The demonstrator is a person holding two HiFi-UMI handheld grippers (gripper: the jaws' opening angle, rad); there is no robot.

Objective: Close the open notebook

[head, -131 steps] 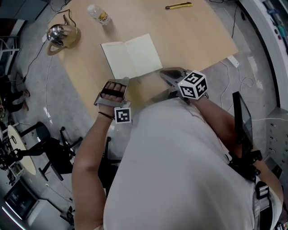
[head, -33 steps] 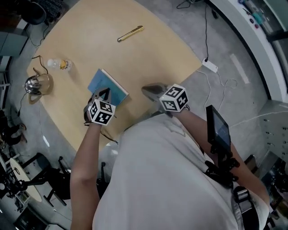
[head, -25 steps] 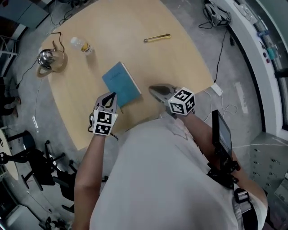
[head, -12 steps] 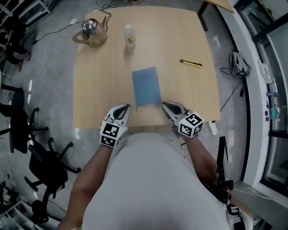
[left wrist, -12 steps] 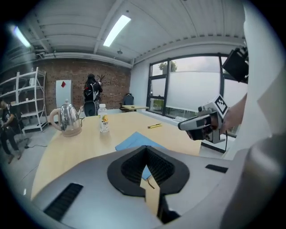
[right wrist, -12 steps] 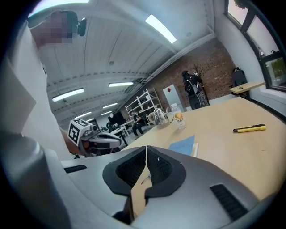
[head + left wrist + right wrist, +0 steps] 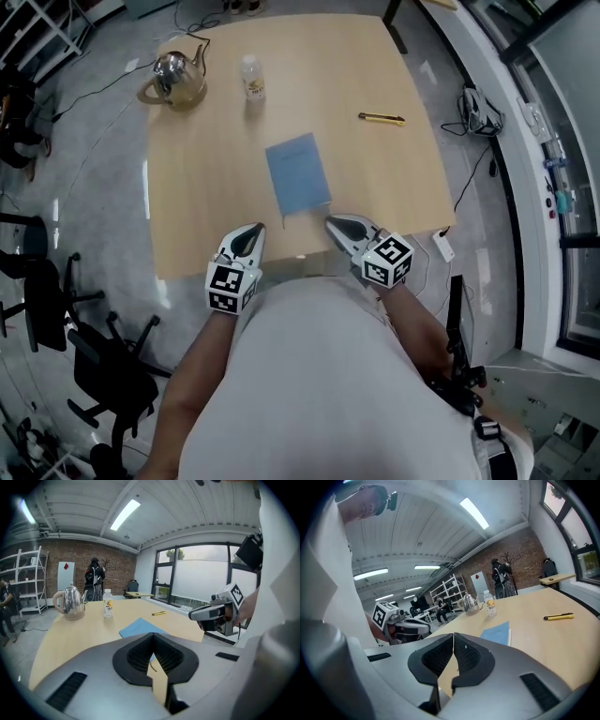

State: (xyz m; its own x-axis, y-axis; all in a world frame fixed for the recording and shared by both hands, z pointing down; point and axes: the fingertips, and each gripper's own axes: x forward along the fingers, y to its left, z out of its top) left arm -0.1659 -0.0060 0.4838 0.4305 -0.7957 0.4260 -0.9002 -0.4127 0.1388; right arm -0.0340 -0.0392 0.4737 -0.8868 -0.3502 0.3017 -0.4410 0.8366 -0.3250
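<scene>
Blue-covered notebook (image 7: 298, 174) is lying closed and flat mid-table (image 7: 187, 216), so the task is being judged complete. The left hand-held gripper (image 7: 251, 231) and right hand-held gripper (image 7: 334, 223) are being held at the near edge, clear of it, jaws pressed together on nothing. Earlier its white pages were being shown open; both grippers are since being drawn back.

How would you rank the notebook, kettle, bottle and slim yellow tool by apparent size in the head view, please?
1. blue notebook
2. kettle
3. bottle
4. yellow tool, about as long as the bottle but much thinner
</scene>
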